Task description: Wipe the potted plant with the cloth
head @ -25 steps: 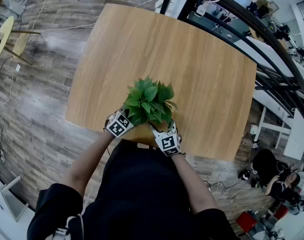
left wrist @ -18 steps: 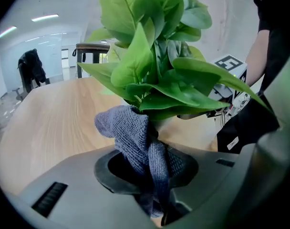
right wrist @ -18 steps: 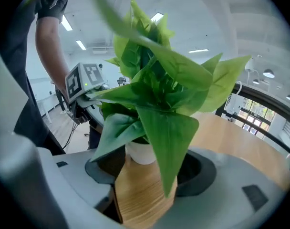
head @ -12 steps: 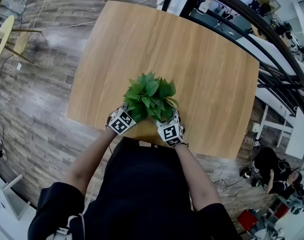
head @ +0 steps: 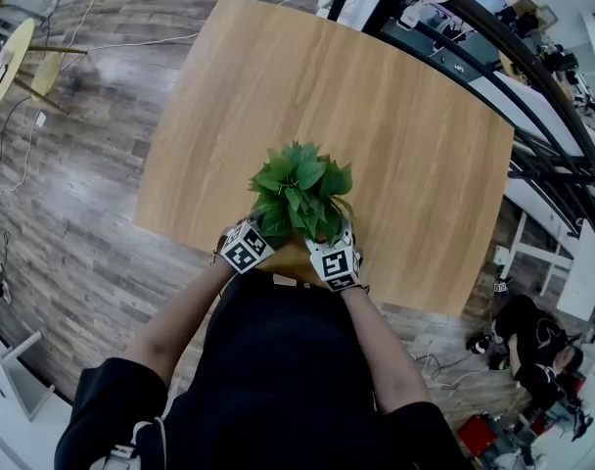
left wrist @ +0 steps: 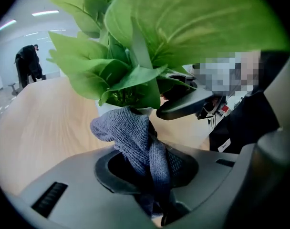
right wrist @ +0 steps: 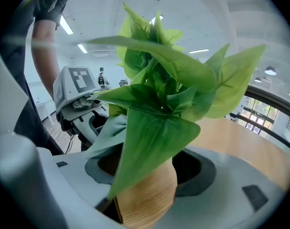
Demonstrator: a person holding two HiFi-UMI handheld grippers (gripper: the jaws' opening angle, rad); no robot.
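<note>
Leaves (right wrist: pixel 159 94) look soft and bendy, so the left gripper (left wrist: pixel 157 210), clamped on the cloth (left wrist: pixel 135 137), should stroke lightly while the right gripper (right wrist: pixel 144 209) grips the stiff pot (right wrist: pixel 152 192).

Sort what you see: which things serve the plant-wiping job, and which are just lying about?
In the job: potted plant, gripped in the right gripper jaws; cloth, in the left gripper jaws.
Just about: wooden table; round yellow table; black railing.
</note>
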